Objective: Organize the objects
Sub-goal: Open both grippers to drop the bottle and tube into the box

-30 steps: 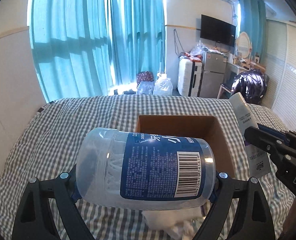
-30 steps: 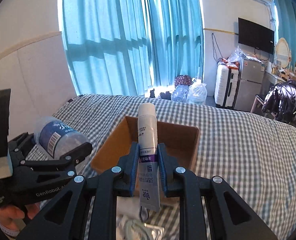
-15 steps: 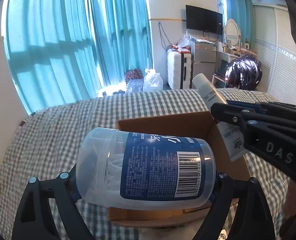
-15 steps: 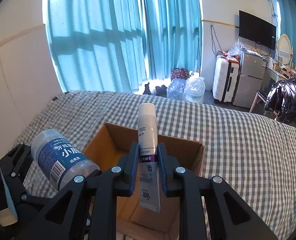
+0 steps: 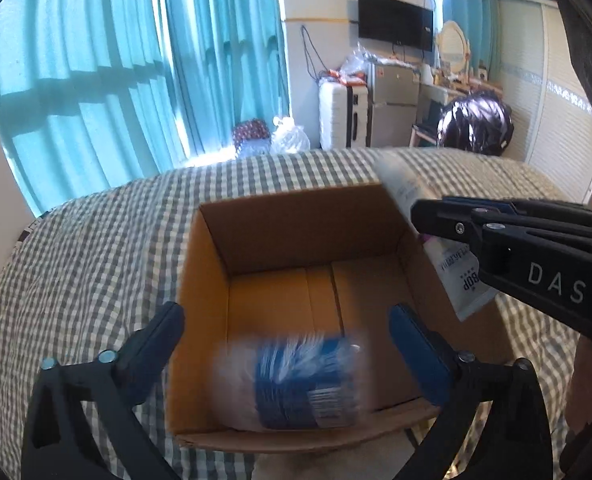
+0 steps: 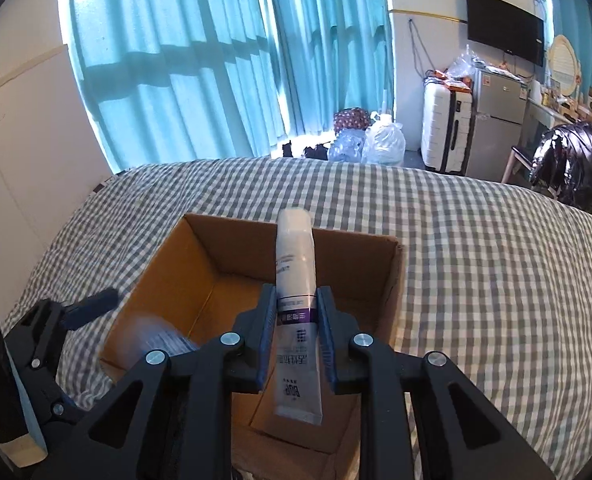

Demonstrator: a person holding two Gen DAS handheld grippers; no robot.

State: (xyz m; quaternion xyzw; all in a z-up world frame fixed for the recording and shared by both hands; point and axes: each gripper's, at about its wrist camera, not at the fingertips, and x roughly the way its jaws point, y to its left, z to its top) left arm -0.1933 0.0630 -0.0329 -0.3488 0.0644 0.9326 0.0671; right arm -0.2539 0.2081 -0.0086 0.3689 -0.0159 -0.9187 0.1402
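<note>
Over the box (image 6: 296, 280) the right gripper (image 6: 295, 332) pinches a soft, light tube (image 6: 296, 304) at mid-body, the best hold since its ends would buckle, while the left gripper (image 5: 284, 320) gapes empty above the blurred jar (image 5: 292, 380) inside the box.

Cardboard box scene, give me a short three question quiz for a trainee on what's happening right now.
1. True or false: the left tool is open, with the blue-labelled jar blurred inside the cardboard box.
2. What does the right tool grip? A) white tube B) remote C) spoon
3. Fill in: the box sits on a ____ bedcover.

Key: 1 true; 2 A, the white tube; 3 checked.
</note>
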